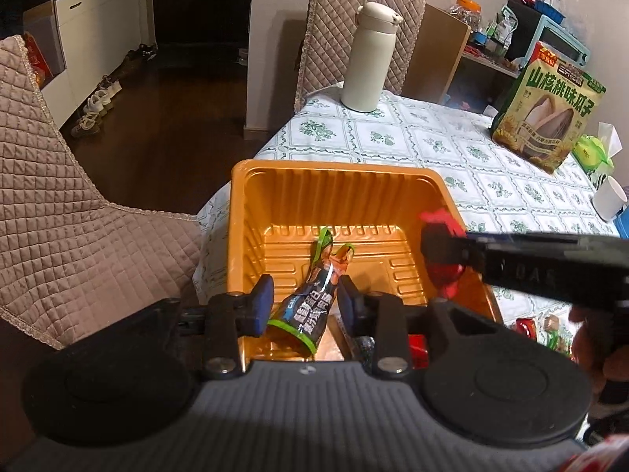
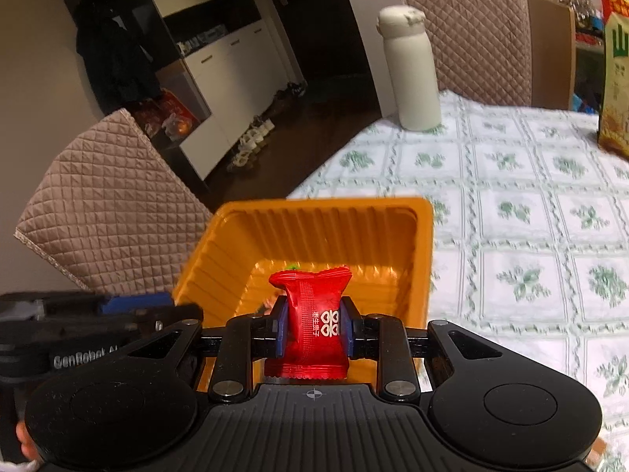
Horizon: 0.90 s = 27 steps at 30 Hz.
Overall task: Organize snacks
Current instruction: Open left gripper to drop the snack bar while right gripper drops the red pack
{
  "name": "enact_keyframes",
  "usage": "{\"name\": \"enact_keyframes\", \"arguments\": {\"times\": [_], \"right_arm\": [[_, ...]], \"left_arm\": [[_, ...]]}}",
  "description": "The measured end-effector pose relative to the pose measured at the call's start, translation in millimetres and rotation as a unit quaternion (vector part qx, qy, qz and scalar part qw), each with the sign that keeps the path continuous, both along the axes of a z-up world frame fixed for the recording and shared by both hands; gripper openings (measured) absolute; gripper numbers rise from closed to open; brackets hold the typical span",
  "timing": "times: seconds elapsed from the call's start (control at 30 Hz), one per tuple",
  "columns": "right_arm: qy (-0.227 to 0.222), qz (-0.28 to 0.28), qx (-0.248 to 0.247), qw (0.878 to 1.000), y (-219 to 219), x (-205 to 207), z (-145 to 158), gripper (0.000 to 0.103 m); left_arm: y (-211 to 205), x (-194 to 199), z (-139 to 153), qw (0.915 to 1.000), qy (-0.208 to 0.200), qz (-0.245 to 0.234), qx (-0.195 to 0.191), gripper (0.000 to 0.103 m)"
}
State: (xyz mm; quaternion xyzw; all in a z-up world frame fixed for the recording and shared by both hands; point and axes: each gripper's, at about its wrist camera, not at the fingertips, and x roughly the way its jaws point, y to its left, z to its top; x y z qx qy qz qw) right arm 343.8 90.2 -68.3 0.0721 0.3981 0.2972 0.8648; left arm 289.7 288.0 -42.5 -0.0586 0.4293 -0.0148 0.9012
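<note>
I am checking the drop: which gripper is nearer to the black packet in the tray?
Left. The left gripper has its jaws on either side of the black packet; the right gripper is off to its right, holding a red candy.

Dim room, dark wood floor (image 1: 165, 110), white cabinets (image 1: 98, 19), quilted chair covers (image 1: 354, 31), floral tablecloth (image 2: 511, 196), shoes (image 1: 94, 110) along the cabinets.

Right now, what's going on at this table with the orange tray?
A person is sorting snacks into the orange tray with two handheld grippers. The right gripper is clamped on a red candy packet above the tray. The left gripper has a dark snack packet with green trim between its fingers, lying in the tray; the pads look apart from it, as if just released.
</note>
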Motion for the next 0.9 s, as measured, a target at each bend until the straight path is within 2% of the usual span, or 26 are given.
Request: {"name": "enact_keyframes", "arguments": {"times": [0.07, 0.13, 0.17, 0.27, 0.37, 0.9], "right_arm": [[0.001, -0.001, -0.002, 1.0, 2, 2, 1, 0.034], [-0.007, -0.006, 0.004, 1.0, 0, 0, 3, 0.06], [-0.016, -0.01, 0.007, 1.0, -1, -2, 4, 0.063], [-0.015, -0.007, 0.003, 1.0, -3, -4, 6, 0.064], [-0.006, -0.008, 0.003, 1.0, -8, -8, 6, 0.064], [0.013, -0.01, 0.007, 1.0, -42, -43, 17, 0.067]], "left_arm": [[0, -2, 0, 1.0, 0.0, 0.0, 0.0, 0.036], [-1, -4, 1, 1.0, -0.003, 0.0, -0.001, 0.036], [-1, -5, 2, 1.0, -0.003, 0.0, -0.001, 0.036], [-3, -7, 3, 1.0, -0.005, -0.001, -0.002, 0.038], [-6, -11, 6, 1.0, -0.007, 0.0, 0.002, 0.047], [-21, -45, 21, 0.9999, -0.013, 0.004, 0.002, 0.055]]}}
